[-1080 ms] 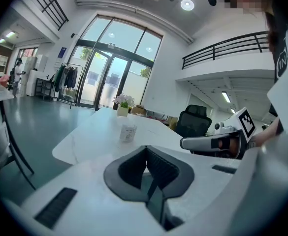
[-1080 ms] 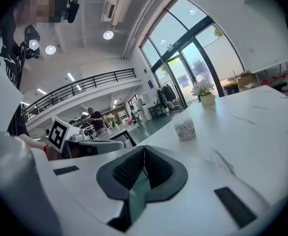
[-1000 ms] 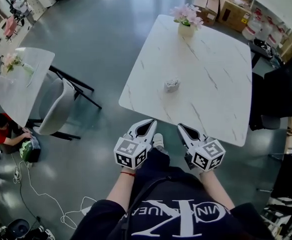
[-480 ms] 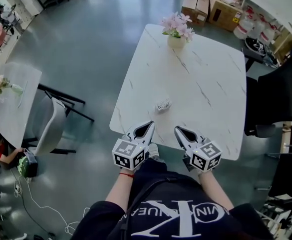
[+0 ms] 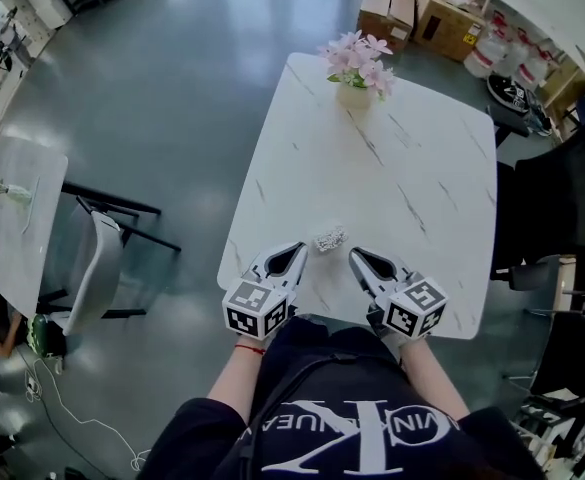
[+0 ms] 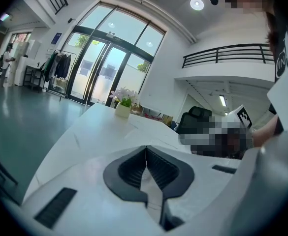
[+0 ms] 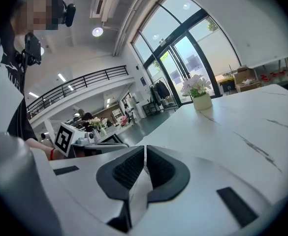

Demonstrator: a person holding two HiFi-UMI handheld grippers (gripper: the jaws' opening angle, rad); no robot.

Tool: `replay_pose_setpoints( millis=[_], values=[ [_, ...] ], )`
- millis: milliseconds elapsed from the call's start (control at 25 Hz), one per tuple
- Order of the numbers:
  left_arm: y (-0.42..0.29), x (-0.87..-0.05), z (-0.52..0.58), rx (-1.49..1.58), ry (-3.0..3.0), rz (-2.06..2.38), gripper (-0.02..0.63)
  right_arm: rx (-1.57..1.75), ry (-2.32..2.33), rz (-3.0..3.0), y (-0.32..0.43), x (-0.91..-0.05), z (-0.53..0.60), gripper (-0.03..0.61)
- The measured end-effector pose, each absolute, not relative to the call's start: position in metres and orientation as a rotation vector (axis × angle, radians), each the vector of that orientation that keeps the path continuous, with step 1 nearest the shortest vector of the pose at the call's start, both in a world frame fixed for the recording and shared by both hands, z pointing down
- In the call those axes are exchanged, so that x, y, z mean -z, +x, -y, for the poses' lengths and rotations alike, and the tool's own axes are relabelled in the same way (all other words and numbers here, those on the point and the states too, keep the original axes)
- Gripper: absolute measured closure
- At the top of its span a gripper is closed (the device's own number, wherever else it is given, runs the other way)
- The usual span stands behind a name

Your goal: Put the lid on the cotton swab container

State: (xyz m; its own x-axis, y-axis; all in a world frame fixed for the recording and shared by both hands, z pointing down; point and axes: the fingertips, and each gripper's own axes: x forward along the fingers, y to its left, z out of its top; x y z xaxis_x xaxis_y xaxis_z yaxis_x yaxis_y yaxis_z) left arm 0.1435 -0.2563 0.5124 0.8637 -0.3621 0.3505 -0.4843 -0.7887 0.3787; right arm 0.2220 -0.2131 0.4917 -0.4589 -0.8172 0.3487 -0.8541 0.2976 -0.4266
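Note:
In the head view the cotton swab container [image 5: 329,238] is a small clear thing near the front edge of the white marble table [image 5: 422,168]; I cannot make out a separate lid. My left gripper [image 5: 298,247] reaches over the table's front edge just left of it, jaws closed on nothing. My right gripper [image 5: 355,254] is just right of it, also shut and empty. In the left gripper view the left gripper [image 6: 146,150] has its pads together, as does the right gripper [image 7: 145,149] in the right gripper view. The container does not show in either gripper view.
A vase of pink flowers [image 5: 356,68] stands at the table's far end. Black chairs [image 5: 562,188] are off its right side and cardboard boxes [image 5: 452,18] beyond it. A second white table [image 5: 12,228] with a grey chair [image 5: 92,268] is at the left.
The person has stepped up to the table. Both grippers, earlier short of its front edge, now reach over it, and the container lies between their tips. Both stay shut.

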Motion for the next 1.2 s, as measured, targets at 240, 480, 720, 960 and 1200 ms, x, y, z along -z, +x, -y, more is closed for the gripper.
replay_pose_setpoints(
  millis=[240,480,720,960,1200],
  values=[
    [0.144,-0.527,0.244,-0.428,2.589,0.598,0.605,-0.857,1.480,2.514,0.230,-0.486,0.247,0.572],
    [0.155,-0.546,0.227,-0.505,2.556,0.659,0.581,-0.791,1.162,2.548,0.221,-0.493,0.279,0.455],
    [0.165,-0.560,0.224,-0.562,2.488,0.844,0.560,-0.746,0.849,2.626,0.212,-0.500,0.307,0.384],
    [0.169,-0.570,0.230,-0.595,2.404,1.041,0.560,-0.725,0.568,2.640,0.197,-0.516,0.317,0.370],
    [0.166,-0.570,0.237,-0.559,2.333,1.150,0.560,-0.729,0.467,2.636,0.194,-0.522,0.317,0.371]
  ],
)
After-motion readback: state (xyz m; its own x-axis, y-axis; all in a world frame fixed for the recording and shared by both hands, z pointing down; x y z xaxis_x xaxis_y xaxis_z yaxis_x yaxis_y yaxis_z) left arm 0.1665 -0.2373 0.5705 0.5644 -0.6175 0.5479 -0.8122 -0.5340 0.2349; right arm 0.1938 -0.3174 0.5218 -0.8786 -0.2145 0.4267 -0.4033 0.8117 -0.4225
